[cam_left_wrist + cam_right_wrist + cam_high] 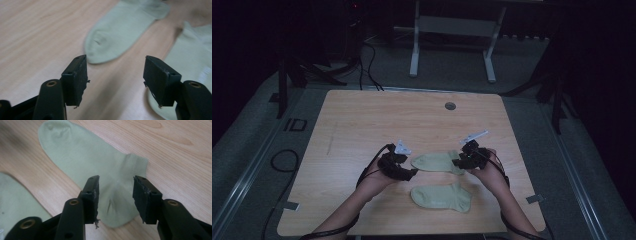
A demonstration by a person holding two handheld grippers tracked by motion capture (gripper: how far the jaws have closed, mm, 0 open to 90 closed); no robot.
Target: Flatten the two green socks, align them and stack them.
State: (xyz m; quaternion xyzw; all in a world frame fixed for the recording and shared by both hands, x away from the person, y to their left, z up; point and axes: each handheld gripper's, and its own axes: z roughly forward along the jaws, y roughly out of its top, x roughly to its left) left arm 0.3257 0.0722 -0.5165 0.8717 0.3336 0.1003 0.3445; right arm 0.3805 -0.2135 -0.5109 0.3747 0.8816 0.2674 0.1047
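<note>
Pale-green far sock lay flat beside near sock on wooden table; left gripper and right gripper, jaws apart, empty, flanked its ends, apparently having laid it out.

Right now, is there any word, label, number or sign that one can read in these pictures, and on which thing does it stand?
"ID": dark marking on the floor, left of the table; it reads so, though dim.
Socks: the farther sock and the nearer sock bear no text.
Left gripper and right gripper: no label visible.
</note>
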